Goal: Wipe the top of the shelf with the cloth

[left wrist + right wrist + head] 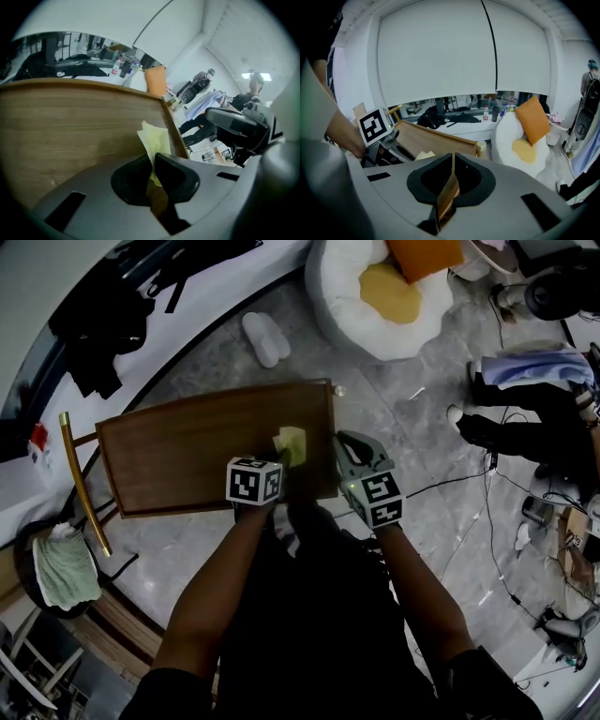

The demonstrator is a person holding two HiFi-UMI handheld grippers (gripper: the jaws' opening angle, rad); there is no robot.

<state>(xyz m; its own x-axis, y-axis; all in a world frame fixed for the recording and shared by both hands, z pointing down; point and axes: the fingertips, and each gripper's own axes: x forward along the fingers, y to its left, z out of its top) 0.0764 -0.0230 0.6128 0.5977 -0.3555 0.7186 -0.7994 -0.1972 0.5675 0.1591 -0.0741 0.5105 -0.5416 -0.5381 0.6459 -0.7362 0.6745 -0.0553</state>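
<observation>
cloth [292, 443]: pale yellow, on the wooden shelf top [187, 456] near its right edge | left gripper [153, 158]: jaws clamped on the cloth's lower part | right gripper [453, 157]: jaws pressed together, nothing between them, just beside the shelf's right edge | white beanbag [366, 320]: on the floor beyond the shelf

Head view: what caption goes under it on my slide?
Left tool pinches a yellow cloth over the wooden shelf top; right tool hangs shut beside its edge.
</observation>
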